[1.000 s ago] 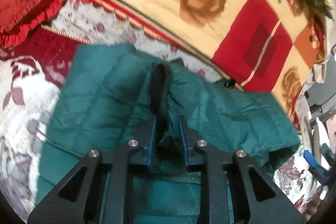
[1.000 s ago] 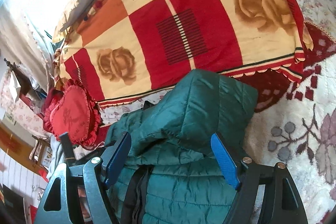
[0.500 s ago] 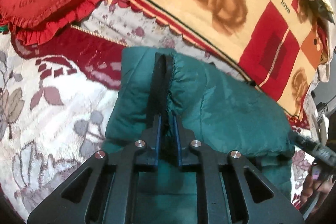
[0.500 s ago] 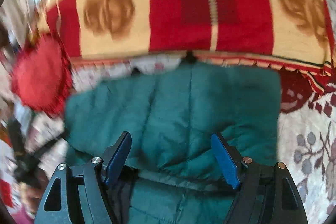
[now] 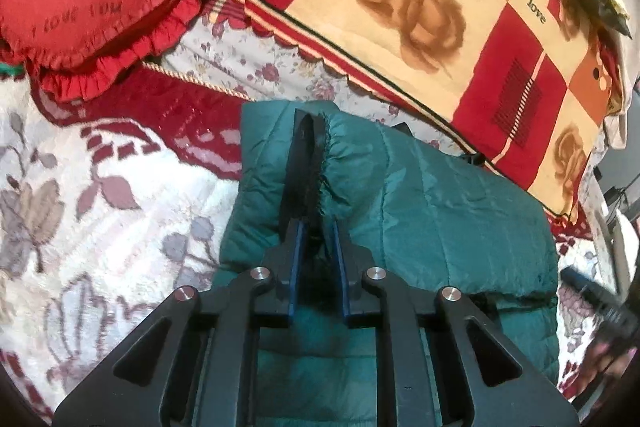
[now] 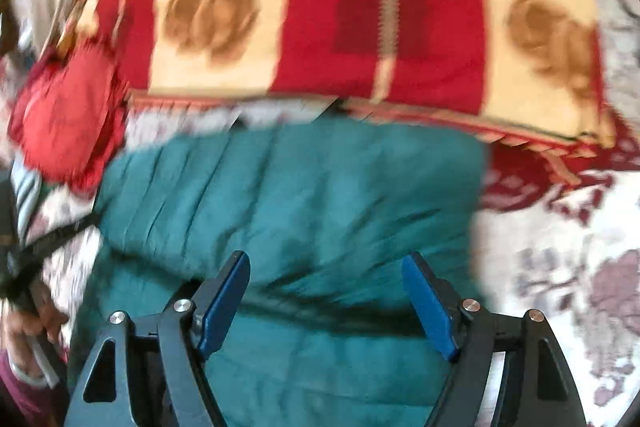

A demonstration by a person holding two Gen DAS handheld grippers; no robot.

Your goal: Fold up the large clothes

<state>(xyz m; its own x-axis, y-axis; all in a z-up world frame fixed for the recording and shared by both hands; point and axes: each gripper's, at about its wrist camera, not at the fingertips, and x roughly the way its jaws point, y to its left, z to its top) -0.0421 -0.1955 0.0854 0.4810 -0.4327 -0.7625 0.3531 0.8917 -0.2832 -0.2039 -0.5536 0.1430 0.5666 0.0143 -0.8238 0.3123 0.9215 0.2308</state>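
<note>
— Jacket (image 5: 432, 211) status: where is it lying?

— It is lying folded on the floral bedspread (image 5: 100, 195), near the far edge where the rose blanket (image 5: 420, 11) begins. I am clamping my left gripper (image 5: 316, 231) on its black-trimmed hem (image 5: 304, 155); my right gripper (image 6: 326, 303) is hovering over it with jaws apart, pinching nothing.

— How is it going to handle?

— I am judging it puffy, light and slick, so I am favouring the stitched hem over the padding.
</note>
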